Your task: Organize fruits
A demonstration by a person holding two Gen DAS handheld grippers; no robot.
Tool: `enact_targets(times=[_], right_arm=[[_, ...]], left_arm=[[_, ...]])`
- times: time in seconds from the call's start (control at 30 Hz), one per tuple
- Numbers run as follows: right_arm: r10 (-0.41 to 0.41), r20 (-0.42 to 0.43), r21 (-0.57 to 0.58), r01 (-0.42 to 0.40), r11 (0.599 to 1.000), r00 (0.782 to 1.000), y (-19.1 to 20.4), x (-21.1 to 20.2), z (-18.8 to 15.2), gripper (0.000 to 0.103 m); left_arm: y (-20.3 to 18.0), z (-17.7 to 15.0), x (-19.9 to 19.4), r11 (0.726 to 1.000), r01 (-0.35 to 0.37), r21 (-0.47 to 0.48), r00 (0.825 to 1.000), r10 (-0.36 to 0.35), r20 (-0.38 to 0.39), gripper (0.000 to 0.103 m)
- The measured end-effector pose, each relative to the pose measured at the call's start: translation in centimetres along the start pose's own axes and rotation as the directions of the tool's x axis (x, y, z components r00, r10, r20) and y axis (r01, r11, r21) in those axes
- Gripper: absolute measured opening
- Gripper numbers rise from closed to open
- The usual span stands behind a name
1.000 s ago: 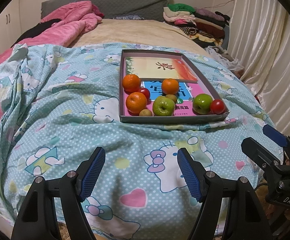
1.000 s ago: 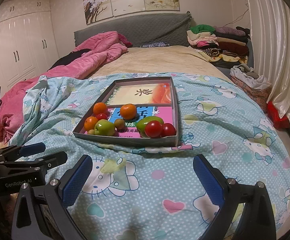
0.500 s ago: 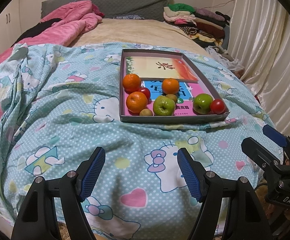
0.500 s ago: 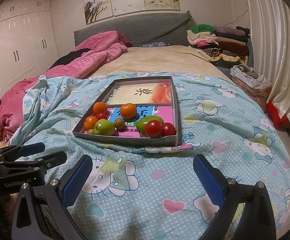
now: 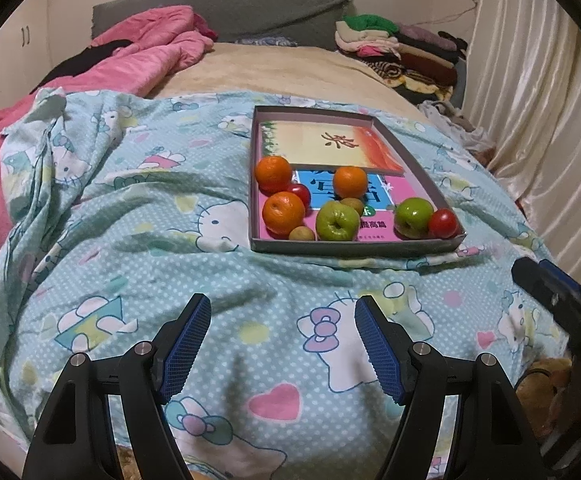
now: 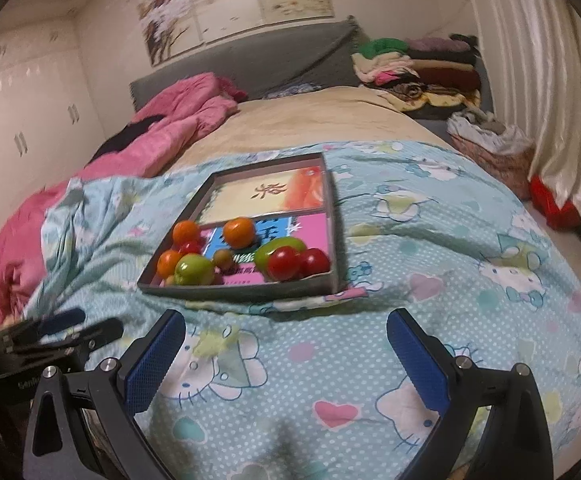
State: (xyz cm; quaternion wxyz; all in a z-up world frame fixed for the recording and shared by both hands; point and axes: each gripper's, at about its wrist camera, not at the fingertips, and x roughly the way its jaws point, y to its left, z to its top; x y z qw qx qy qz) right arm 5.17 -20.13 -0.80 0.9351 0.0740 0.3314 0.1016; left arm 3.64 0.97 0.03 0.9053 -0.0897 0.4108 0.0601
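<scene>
both grippers, left gripper point(image 5: 282, 344) and right gripper point(image 6: 286, 356), hover with fingers apart and empty short of the cardboard tray point(image 5: 354, 246), whose crowded fruits point(image 5: 337, 220) could roll off the soft bed point(image 5: 130, 264) if nudged.

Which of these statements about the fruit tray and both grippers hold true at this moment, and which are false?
1. All fruit lies inside the shallow cardboard tray. True.
2. The left gripper holds an orange. False: its jaws are open and empty, short of the tray.
3. Three oranges show in the tray. True.
4. The right gripper is shut. False: it is open, empty.
5. The tray sits on a bare wooden table. False: on a cartoon-cat quilt.
</scene>
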Motion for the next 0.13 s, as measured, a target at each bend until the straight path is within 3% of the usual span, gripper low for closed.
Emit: enact_targets(times=[0.13], right_arm=[[-0.012, 0.014, 0.081, 0.011, 0.997, 1.0, -1.6, -0.1, 0.6, 0.102]], left_arm=[[0.4, 0.2, 0.0, 1.0, 0.017, -0.007, 1.0, -0.016, 0.006, 0.076]])
